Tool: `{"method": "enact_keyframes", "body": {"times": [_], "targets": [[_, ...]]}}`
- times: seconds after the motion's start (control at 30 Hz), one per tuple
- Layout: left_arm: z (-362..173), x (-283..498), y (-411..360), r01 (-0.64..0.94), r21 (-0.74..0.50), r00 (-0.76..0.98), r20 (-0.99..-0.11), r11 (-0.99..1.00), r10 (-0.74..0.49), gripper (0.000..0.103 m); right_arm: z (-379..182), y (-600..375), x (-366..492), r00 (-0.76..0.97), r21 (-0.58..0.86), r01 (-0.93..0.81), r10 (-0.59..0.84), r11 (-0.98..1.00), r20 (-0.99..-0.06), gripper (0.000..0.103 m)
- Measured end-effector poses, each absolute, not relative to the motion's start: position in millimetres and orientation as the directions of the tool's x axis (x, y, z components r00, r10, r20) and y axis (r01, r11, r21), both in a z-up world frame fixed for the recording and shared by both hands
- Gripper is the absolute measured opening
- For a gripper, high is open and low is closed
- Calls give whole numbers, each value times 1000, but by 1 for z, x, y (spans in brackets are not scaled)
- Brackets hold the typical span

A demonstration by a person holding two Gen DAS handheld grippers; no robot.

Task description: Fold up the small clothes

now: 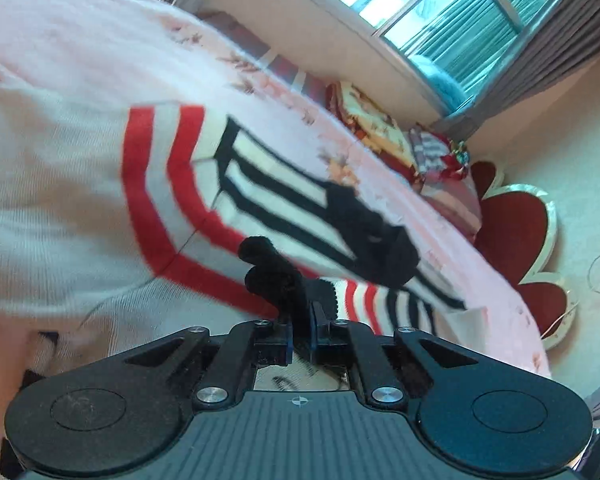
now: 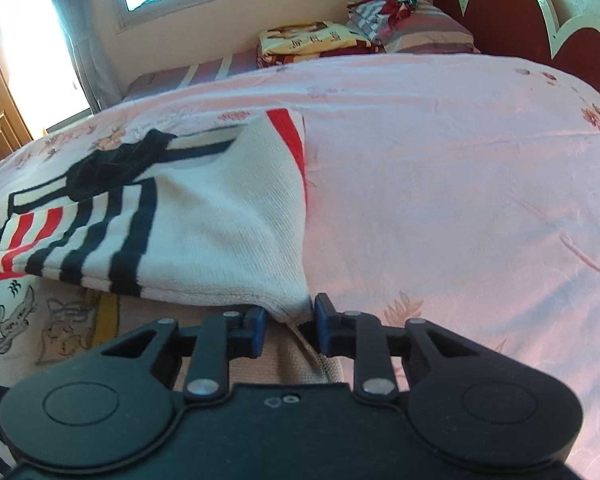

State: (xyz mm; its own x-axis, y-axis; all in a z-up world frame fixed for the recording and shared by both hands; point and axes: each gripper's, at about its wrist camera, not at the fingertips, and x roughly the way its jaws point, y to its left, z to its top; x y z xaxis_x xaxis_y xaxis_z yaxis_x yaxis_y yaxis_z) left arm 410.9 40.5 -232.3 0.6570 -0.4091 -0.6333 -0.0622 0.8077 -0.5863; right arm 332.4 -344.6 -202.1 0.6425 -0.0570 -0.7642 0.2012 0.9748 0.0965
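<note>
While both grippers hold cloth, the white sweater [image 2: 220, 208] with red and dark stripes lies partly folded on the pink bedsheet [image 2: 460, 180], toward the foot end, well away from the red headboard [image 2: 512, 12]. The left gripper [image 1: 302, 322] has its jaws nearly together, pinching a dark knitted strip [image 1: 276, 276] of the garment. The right gripper [image 2: 290, 322] stands at a narrow gap, its blue pads [image 2: 259, 330] pressed on a white corner of the sweater.

Risks, judged from this arrangement:
1. The right grip takes only the tip of the corner; a pull toward the headboard could slide the knit out and let the fold collapse.
2. The dark strip in the left jaws looks bunched, so tension may stretch it, not carry the body of the sweater along.
3. Uneven travel of the two hands would skew the fold line, leaving the striped sleeve [image 2: 80, 248] crooked.
4. Dragging low could wrinkle the bedsheet and catch the printed cloth [image 2: 32, 320] lying under the near edge of the sweater, farthest from the headboard.
</note>
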Motion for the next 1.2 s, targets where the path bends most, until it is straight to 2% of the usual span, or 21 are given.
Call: {"method": "enact_keyframes", "body": {"times": [0.07,0.13,0.2,0.23,0.27,0.3,0.4,0.47,0.53,0.6,0.7,0.77,0.9,1.0,1.07,1.1,1.13,1.17,1.2], "targets": [[-244,412,37,-73,-578,656,-642,813,-397,7,-203,-350,332,642,117,215,-50,970,-765,21],[-240,412,33,-60,-557,657,-647,828,-388,8,-199,-352,332,617,122,185,-19,975,-787,25],[-231,405,38,-41,-542,664,-642,839,-383,8,-188,-357,320,617,163,148,38,975,-786,40],[-225,402,41,-34,-538,668,-639,842,-381,8,-182,-359,313,628,191,133,66,973,-776,59],[-221,397,46,-42,-538,675,-637,842,-373,8,-174,-361,307,644,210,124,82,970,-760,69],[-218,393,50,-53,-539,682,-634,841,-364,9,-166,-362,303,666,208,119,77,971,-742,70],[-204,384,58,-56,-517,724,-610,854,-322,9,-153,-365,317,701,225,121,77,967,-709,68],[-191,382,56,-36,-502,754,-581,864,-307,9,-160,-370,346,693,214,135,62,967,-718,67],[-183,385,50,-6,-497,770,-556,868,-313,9,-172,-377,376,681,231,172,54,958,-731,61],[-187,399,38,28,-499,729,-583,866,-360,9,-182,-381,403,681,266,193,66,944,-729,59],[-203,417,20,37,-467,696,-623,884,-358,9,-194,-382,437,677,275,214,61,937,-733,53],[-219,427,17,-6,-452,659,-673,892,-337,9,-199,-384,452,675,306,216,84,927,-733,38],[-237,427,24,-55,-493,658,-672,868,-340,3,-203,-381,458,669,235,208,37,949,-742,29],[-236,430,25,-79,-510,644,-682,857,-347,4,-207,-388,454,685,255,218,38,942,-727,28],[-224,425,20,-55,-478,649,-685,877,-333,4,-199,-379,451,686,197,220,-8,955,-728,38],[-219,422,17,-43,-463,658,-680,885,-324,12,-191,-373,446,699,164,219,-37,962,-714,38],[-216,419,16,-38,-444,667,-678,895,-308,26,-182,-366,438,724,149,194,-39,970,-688,39],[-217,419,15,-26,-434,671,-675,901,-306,59,-177,-358,431,743,144,166,-28,976,-669,43],[-219,419,14,-2,-443,675,-662,897,-326,68,-173,-348,425,747,135,136,-12,982,-664,45]]}}
